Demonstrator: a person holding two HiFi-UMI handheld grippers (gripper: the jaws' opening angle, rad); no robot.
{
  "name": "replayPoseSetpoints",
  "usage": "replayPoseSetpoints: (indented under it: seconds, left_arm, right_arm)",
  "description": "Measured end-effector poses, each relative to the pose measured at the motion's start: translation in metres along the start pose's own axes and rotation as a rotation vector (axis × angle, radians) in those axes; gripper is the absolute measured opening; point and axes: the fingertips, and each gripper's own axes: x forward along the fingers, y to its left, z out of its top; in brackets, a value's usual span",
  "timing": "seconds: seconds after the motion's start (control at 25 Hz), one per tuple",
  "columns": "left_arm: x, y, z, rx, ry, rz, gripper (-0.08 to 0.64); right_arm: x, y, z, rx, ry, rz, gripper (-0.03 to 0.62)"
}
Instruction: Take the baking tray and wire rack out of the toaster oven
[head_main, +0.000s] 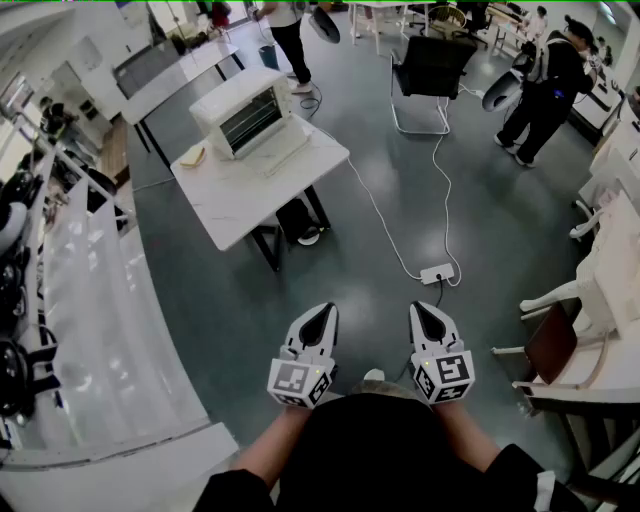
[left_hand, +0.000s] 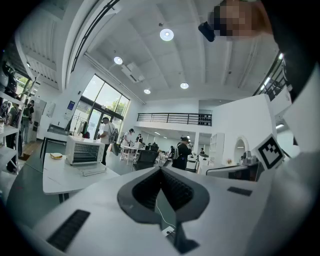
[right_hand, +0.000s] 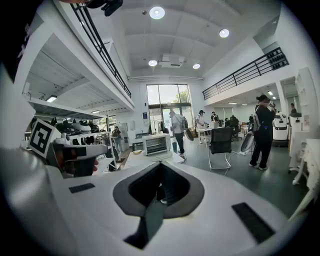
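Hovering side by side above the grey floor, the left tool (head_main: 319, 316) and the right tool (head_main: 430, 314) are held close in front of the person's body. In each gripper view the jaws are seen pressed fully together, with nothing caught between them. The toaster oven (head_main: 247, 112) is set on a white tabletop (head_main: 240, 205) well apart from both tools, up and to the left in the head view. A pale flat panel, seemingly its lowered door, is seen lying in front of it. The baking tray and wire rack cannot be made out at this range. A small yellowish item (head_main: 194, 156) is seen just beside the oven. A power strip (head_main: 437, 274) is laid on the floor between the tabletop and the tools.
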Motion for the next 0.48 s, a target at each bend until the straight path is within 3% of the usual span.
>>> replayPoseSetpoints:
  seconds: [0.48]
  left_arm:
    - [0.042, -0.019, -0.011, 0.014, 0.004, 0.015, 0.018]
  right_arm:
    - [0.005, -0.050, -0.001, 0.010, -0.020, 0.027, 0.021]
